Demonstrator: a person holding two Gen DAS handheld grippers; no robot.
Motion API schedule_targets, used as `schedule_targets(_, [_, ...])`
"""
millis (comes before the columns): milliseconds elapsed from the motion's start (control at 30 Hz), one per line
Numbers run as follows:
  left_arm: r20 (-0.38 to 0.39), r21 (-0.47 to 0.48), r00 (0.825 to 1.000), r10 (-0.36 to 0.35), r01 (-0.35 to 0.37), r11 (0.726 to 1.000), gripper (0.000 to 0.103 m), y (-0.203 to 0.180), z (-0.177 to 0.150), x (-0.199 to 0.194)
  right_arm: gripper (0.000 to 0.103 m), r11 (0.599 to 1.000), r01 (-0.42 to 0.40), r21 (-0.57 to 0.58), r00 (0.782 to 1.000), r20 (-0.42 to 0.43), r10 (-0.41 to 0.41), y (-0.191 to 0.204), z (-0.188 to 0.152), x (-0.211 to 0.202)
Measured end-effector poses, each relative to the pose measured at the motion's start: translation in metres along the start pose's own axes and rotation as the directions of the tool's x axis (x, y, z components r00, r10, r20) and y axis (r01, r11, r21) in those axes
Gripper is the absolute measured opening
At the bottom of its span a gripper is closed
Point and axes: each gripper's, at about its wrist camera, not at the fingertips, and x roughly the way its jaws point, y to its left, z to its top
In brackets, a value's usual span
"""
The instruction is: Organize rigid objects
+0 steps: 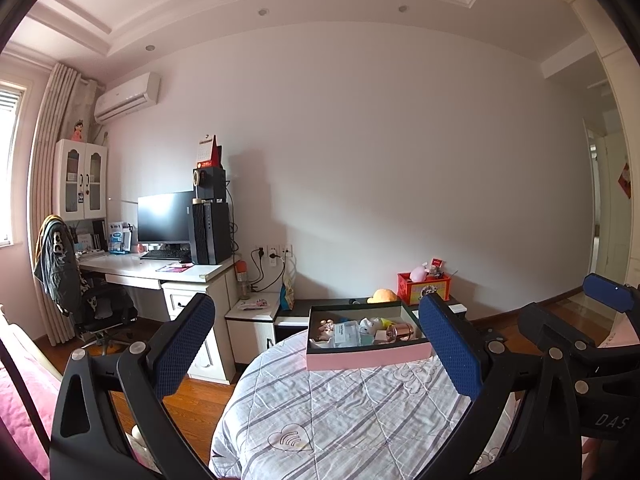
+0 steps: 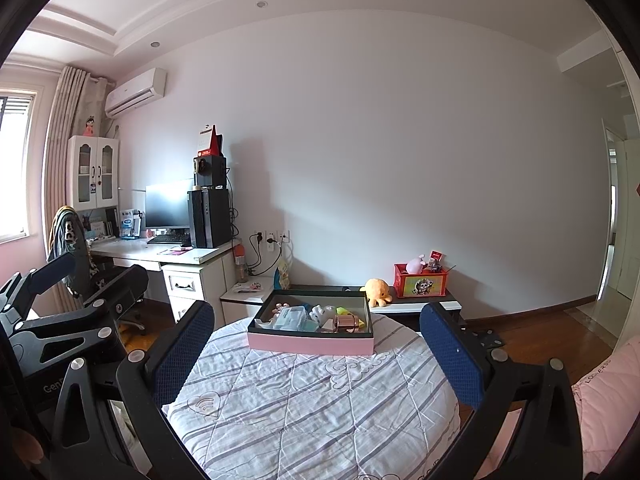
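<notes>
A pink box [image 1: 366, 358] with a dark rim lies on a quilt-covered round surface [image 1: 340, 420]. It holds several small items: a rose-gold cylinder [image 1: 402, 332], a pale blue packet [image 1: 346, 334], a white toy [image 1: 368, 325]. In the right wrist view the box [image 2: 310, 343] sits ahead with the cylinder [image 2: 347, 322] and the packet [image 2: 292, 317] inside. My left gripper [image 1: 320, 340] is open and empty, short of the box. My right gripper [image 2: 320, 344] is open and empty, also short of it.
A low dark shelf [image 2: 416, 303] behind the box holds an orange plush octopus [image 2: 378, 291] and a red crate [image 2: 420, 282]. A white desk [image 1: 160, 270] with a monitor, a PC tower and an office chair [image 1: 80, 280] stands on the left. A pink bed [image 2: 608, 400] lies at the right.
</notes>
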Motion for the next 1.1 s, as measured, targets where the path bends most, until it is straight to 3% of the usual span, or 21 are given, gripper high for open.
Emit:
schedule_targets(100, [0.025, 0.009, 1.0, 0.013, -0.013, 1.0, 0.103, 0.0006, -0.0004, -0.0035, 0.103, 1.0, -0.001, 0.0, 1.0, 0.0, 0.001, 0.0009, -0.0011, 0.0008])
schedule_targets(1100, [0.003, 0.007, 1.0, -0.008, 0.008, 1.0, 0.103, 0.0068, -0.0033, 0.0012, 0.103, 1.0, 0.006, 0.002, 1.0, -0.014, -0.006, -0.0014, -0.0009, 0.004])
